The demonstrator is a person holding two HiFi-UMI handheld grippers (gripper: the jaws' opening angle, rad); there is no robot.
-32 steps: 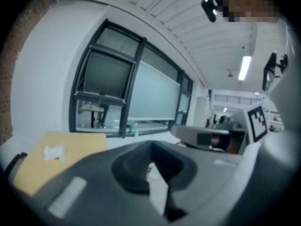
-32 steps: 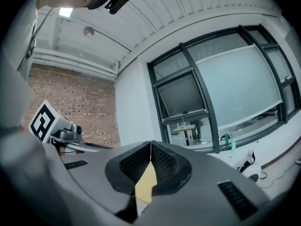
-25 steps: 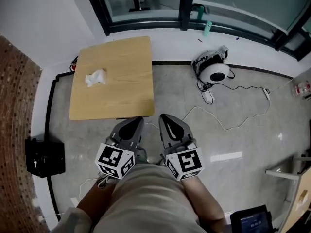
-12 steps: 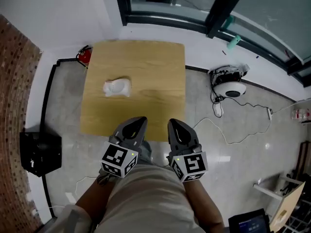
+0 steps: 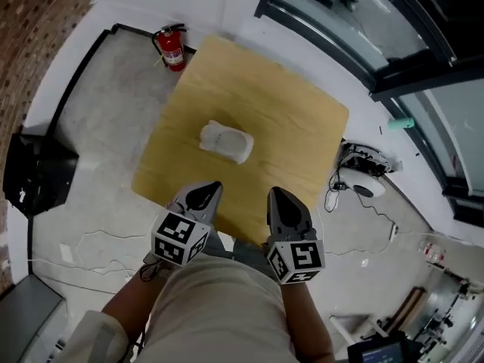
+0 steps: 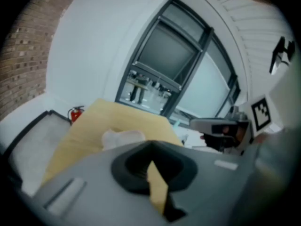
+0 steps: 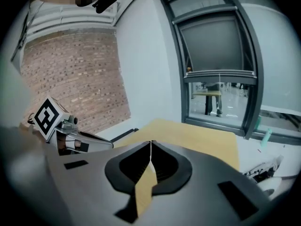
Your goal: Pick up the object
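No legible txt anywhere. Cubes on left gripper (image 5: 206, 190) & right gripper (image 5: 277, 197) carried only b/w square marker patterns, no letters or nos. Label on red fire extinguisher (image 5: 173, 48) was too small to read. Lit screen (image 5: 382, 350) at bottom edge was too blurred to read.

Head view steeply down; gripper views forward; table (image 5: 287, 112) shared.
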